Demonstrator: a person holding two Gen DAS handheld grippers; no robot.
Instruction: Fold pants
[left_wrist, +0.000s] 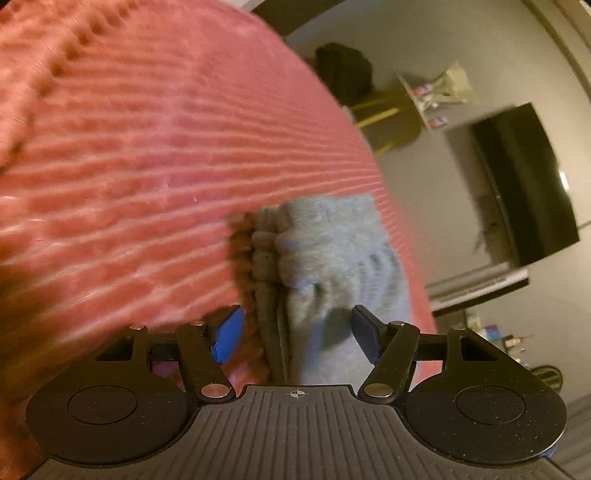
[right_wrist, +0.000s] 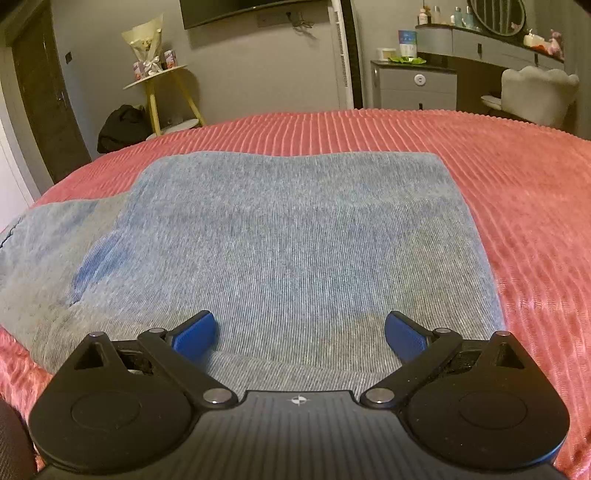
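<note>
Beneath both cameras, the red bed (right_wrist: 517, 192) carries my pants (right_wrist: 295, 240), folded flat mid-frame. Right gripper (right_wrist: 300, 330) hangs open above them; left gripper (left_wrist: 295, 334), open, straddles their layered edge, probably to refold.

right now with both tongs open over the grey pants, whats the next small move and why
Probably close the left tongs on the bunched edge of the pants that already sits between the open fingers. The right tongs hover open above flat cloth, with no edge to pinch there.
</note>
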